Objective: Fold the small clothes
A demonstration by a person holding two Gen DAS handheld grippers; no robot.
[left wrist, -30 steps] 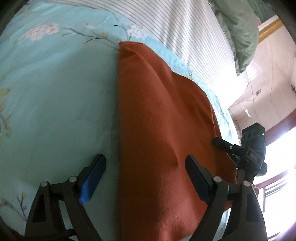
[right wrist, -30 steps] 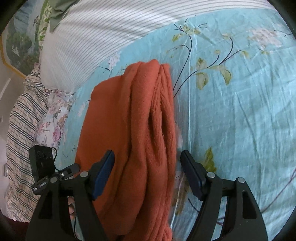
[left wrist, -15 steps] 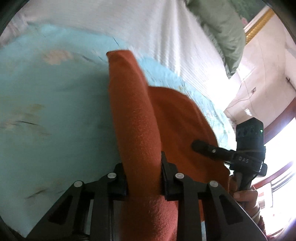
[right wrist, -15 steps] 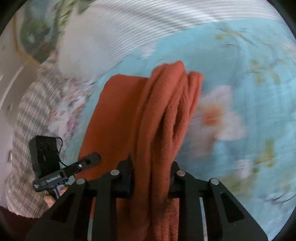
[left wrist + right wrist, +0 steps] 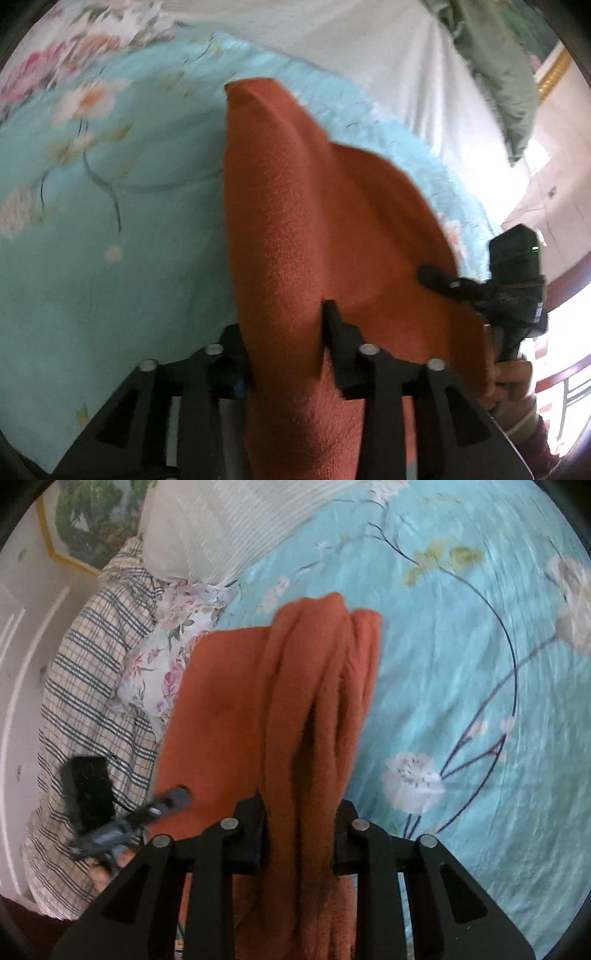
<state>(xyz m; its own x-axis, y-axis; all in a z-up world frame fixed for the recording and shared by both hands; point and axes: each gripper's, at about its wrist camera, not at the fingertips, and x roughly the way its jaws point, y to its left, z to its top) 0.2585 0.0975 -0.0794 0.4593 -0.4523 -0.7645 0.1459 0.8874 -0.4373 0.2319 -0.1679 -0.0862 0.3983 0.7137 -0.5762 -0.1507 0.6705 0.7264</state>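
I found my left gripper (image 5: 284,343) clamped on one edge of the rust-orange cloth (image 5: 314,229), and my right gripper (image 5: 299,834) pinching its bunched opposite edge. The cloth was raised between them above the floral blue bedsheet (image 5: 461,672). A striped pillow (image 5: 221,520) and a checked cloth (image 5: 81,686) lay beyond.

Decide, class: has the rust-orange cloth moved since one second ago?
Yes. The rust-orange cloth, flat earlier, is now gripped in both tongs and lifted off the blue floral bedsheet, which stayed put.
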